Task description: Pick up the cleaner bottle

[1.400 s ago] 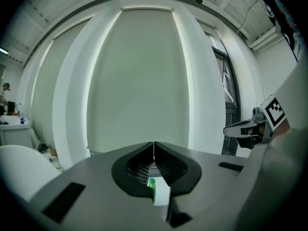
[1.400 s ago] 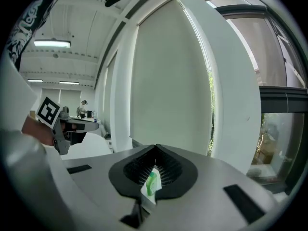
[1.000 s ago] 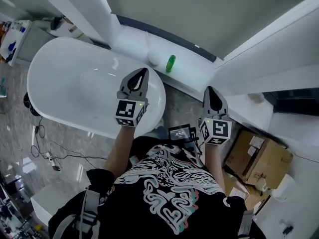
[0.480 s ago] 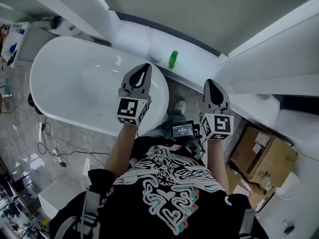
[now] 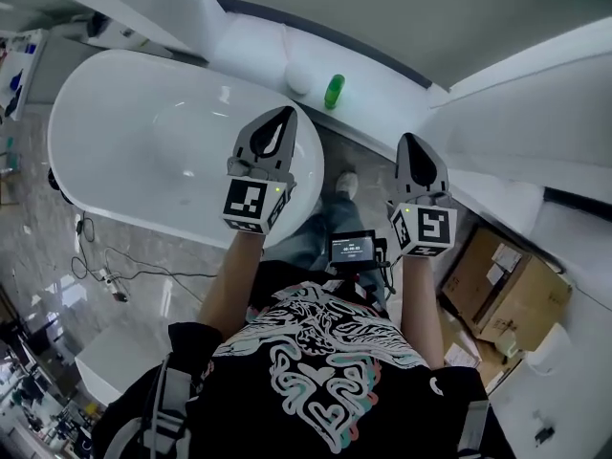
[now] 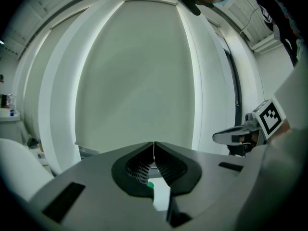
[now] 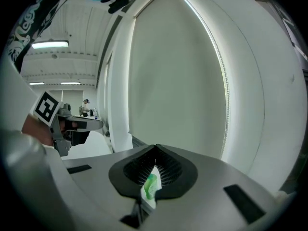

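Note:
The cleaner bottle (image 5: 334,91) is small and green and stands upright on the white ledge (image 5: 387,118) behind the bathtub. My left gripper (image 5: 285,113) is shut and empty, held over the tub's right end, short of the bottle and to its left. My right gripper (image 5: 411,140) is also shut and empty, out to the right of the bottle and nearer to me. In the left gripper view the jaws (image 6: 154,144) meet, and a bit of the green bottle (image 6: 150,185) shows below them. The right gripper view shows the bottle (image 7: 152,186) beneath its closed jaws (image 7: 155,147).
A white oval bathtub (image 5: 124,151) fills the left. A white rounded object (image 5: 298,79) sits on the ledge beside the bottle. A shoe (image 5: 346,185) stands on the marble floor between the grippers. Cardboard boxes (image 5: 497,290) lie at the right, cables (image 5: 105,275) at the left.
Both grippers have gone forward and a little down together, still shut. A shoe has come into view on the floor between them.

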Available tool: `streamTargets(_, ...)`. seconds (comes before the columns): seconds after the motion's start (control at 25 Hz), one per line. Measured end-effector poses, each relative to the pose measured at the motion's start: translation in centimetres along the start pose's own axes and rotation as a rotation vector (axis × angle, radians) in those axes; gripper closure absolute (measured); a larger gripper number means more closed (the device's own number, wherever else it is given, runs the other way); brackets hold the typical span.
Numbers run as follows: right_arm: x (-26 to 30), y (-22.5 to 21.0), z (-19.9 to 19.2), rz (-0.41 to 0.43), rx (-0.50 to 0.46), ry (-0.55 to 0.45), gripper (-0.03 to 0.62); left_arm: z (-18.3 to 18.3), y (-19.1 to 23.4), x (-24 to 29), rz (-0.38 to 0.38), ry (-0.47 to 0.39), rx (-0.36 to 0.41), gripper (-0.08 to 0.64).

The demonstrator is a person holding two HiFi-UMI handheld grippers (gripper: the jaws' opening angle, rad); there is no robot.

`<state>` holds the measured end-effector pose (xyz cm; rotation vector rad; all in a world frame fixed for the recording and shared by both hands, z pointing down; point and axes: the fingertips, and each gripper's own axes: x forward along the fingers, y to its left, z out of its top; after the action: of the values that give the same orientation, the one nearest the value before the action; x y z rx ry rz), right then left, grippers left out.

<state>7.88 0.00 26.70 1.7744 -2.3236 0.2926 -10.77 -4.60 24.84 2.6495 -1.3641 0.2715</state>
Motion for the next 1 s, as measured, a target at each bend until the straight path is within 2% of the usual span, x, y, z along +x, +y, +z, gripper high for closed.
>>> streamTargets(0.32, 2.0, -0.5, -3.3, 0.012, 0.015, 0.011, 0.565, -4.6, 1.0, 1.7, 0.015, 0.049, 0.007, 0.54)
streamTargets(0.64, 4.4, -0.8, -5.5, 0.02, -0.01, 0.028, 0.565, -6.5, 2.4, 3.6, 0.027, 0.055, 0.043, 0.54)
streamTargets(1.0, 7.0, -0.8, -9.6, 0.032, -0.005, 0.063, 0.565, -11.3, 3.1, 5.9, 0.028, 0.086, 0.012, 0.54)
